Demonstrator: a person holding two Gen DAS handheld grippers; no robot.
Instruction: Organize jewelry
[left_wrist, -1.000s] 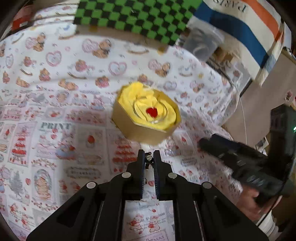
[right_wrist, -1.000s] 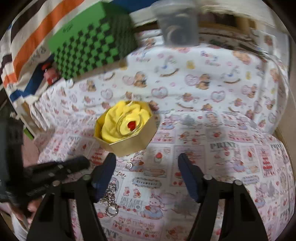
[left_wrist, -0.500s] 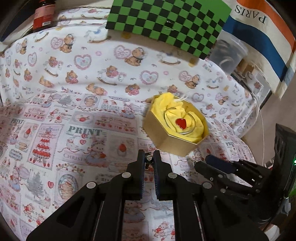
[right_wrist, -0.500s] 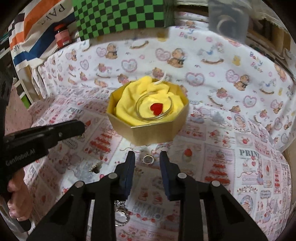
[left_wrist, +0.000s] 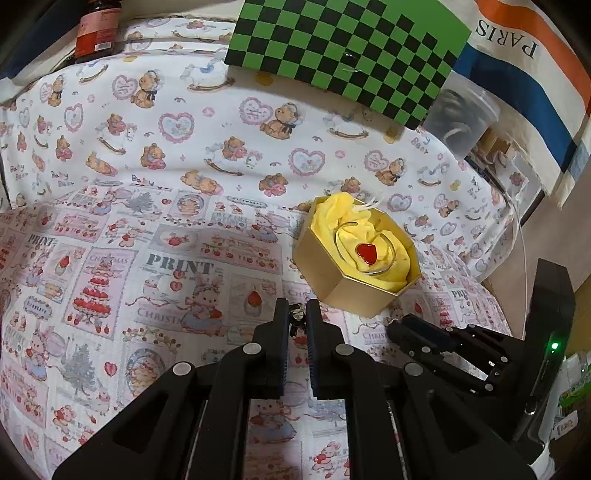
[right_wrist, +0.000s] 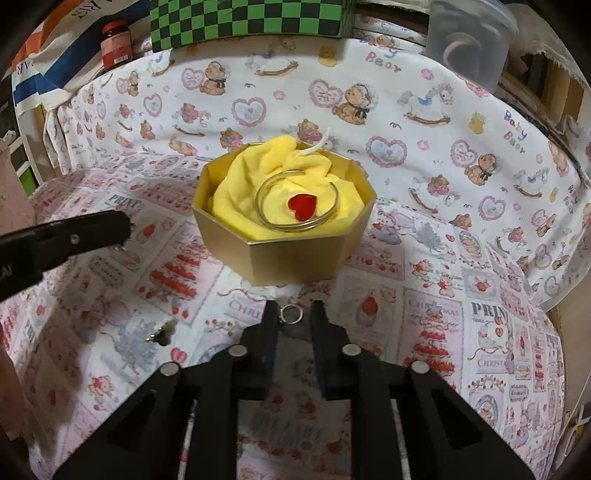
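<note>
Left gripper (left_wrist: 297, 316) pinches a small dark earring (left_wrist: 297, 316), while right gripper (right_wrist: 291, 314), fingers slightly parted, brackets a silver ring (right_wrist: 291, 314) before the gold box (right_wrist: 295, 254).

Small, hidden and cropped bits around the gold box (right_wrist: 291, 254)

A tiny dark-and-metal trinket (left_wrist: 297, 316) pinched in the left gripper (left_wrist: 297, 321) is too small to identify. Left of the box, a small gold piece (right_wrist: 161, 331) is unclear. Behind it, the jar (right_wrist: 116, 46) is partly hidden and the clear tub (right_wrist: 467, 40) is cropped.
</note>
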